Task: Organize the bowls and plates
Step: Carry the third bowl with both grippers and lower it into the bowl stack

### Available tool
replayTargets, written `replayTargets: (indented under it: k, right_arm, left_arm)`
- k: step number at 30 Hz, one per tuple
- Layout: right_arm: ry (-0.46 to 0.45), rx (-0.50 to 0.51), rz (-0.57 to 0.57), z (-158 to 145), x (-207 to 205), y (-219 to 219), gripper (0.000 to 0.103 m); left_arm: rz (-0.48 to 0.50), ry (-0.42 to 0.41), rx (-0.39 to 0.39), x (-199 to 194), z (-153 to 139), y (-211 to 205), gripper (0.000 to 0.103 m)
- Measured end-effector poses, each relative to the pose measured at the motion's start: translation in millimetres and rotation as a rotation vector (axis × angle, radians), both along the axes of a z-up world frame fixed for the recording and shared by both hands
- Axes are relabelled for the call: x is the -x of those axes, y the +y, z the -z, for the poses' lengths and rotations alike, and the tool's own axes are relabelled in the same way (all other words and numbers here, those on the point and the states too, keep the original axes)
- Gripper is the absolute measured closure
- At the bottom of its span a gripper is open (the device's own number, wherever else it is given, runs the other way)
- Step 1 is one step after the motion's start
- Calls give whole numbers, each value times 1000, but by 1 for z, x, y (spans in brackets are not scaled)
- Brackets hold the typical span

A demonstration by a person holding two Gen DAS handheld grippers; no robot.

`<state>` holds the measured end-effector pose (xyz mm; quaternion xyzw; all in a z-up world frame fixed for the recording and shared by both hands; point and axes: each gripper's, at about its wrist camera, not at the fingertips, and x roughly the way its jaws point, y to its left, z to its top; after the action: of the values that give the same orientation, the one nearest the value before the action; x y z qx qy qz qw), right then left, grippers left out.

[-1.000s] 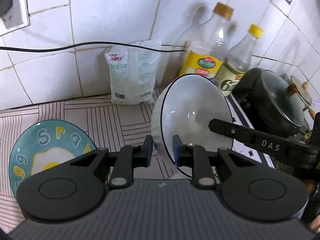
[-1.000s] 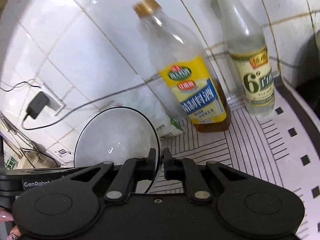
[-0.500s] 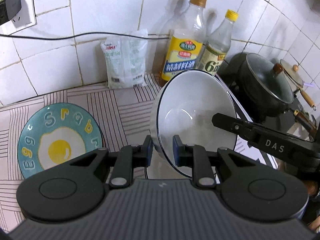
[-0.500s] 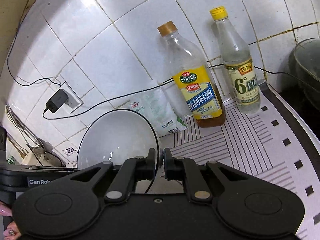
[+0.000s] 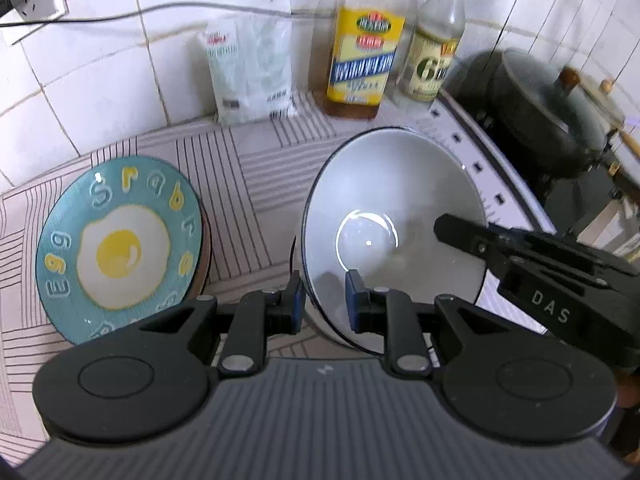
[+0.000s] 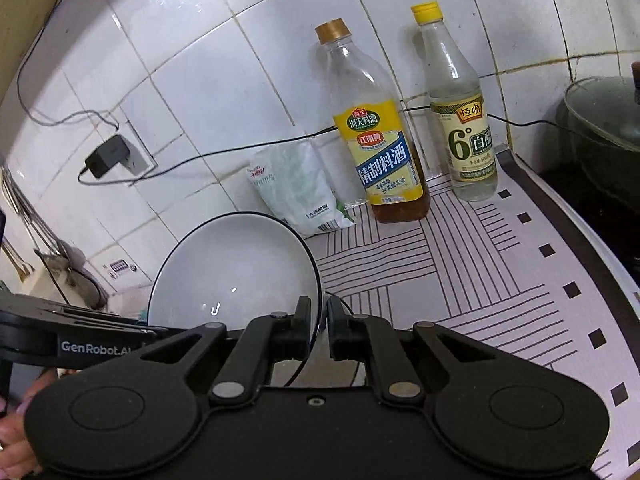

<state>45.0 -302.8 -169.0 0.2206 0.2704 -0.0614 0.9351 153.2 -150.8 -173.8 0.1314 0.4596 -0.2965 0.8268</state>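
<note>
A white bowl (image 5: 396, 216) with a dark rim is held tilted above the striped counter, gripped on two sides. My left gripper (image 5: 323, 300) is shut on its near rim, one pad inside and one outside. My right gripper (image 6: 319, 322) is shut on the bowl's (image 6: 236, 268) opposite rim; its finger reaches in from the right in the left wrist view. A teal plate (image 5: 120, 246) with a fried-egg picture and raised letters lies on the counter to the left, on top of another dish whose brown edge shows.
Against the tiled wall stand a cooking-wine bottle (image 5: 364, 56), a vinegar bottle (image 5: 436, 52) and a white bag (image 5: 252, 68). A dark lidded pot (image 5: 552, 112) sits on the stove at right. A cable and plugged charger (image 6: 108, 156) run along the wall.
Both grippers have drawn back from the wall with the bowl, which now tilts less steeply. The whole teal plate has come into view at left.
</note>
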Motion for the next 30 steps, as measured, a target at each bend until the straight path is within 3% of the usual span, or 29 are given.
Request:
replayTargets:
  k: [2, 11, 24, 30]
  right_arm:
    - [8, 28, -2, 2, 1, 5, 91]
    - [52, 144, -3, 5, -3, 22, 91]
    - [87, 504, -4, 19, -13, 58, 90]
    - [105, 647, -12, 25, -19, 70, 84]
  left_arm:
    - [-2, 21, -51, 0, 5, -4, 83]
    - [20, 56, -128, -4, 9, -13, 82]
    - [6, 141, -130, -18, 25, -18, 78]
    - [2, 154, -111, -22, 29, -18, 77]
